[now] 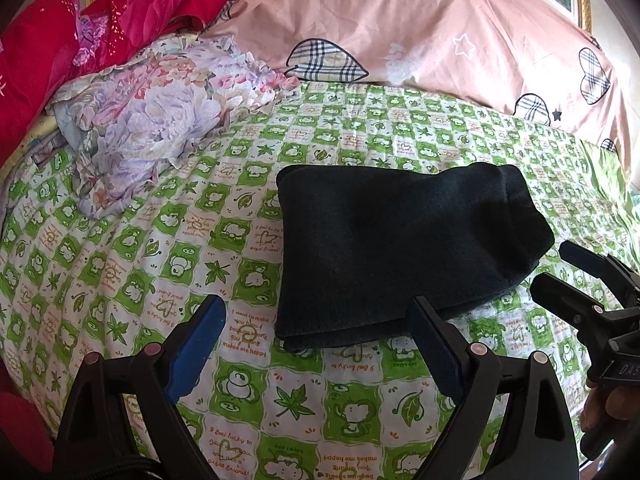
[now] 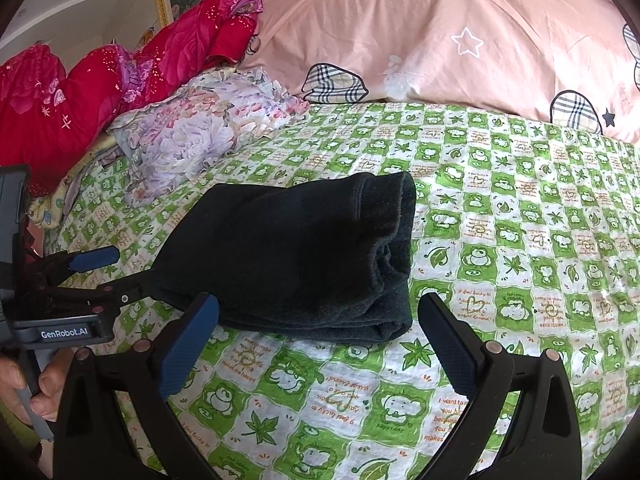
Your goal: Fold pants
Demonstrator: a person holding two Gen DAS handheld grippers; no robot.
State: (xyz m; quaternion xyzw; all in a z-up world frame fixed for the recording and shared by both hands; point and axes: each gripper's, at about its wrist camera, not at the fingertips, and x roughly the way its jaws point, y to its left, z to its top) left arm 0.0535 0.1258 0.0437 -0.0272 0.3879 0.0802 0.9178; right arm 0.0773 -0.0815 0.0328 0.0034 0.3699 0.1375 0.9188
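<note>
Now both grippers, left gripper [image 1: 316, 344] and right gripper [image 2: 320, 344], hover spread beside folded pants [image 1: 396, 248]

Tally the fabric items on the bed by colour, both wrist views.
Dark folded pants: 1
Red quilt: 1
Floral pillow: 1
Pink quilt with plaid hearts: 1
Green-and-white check sheet: 1
Total: 5
</note>
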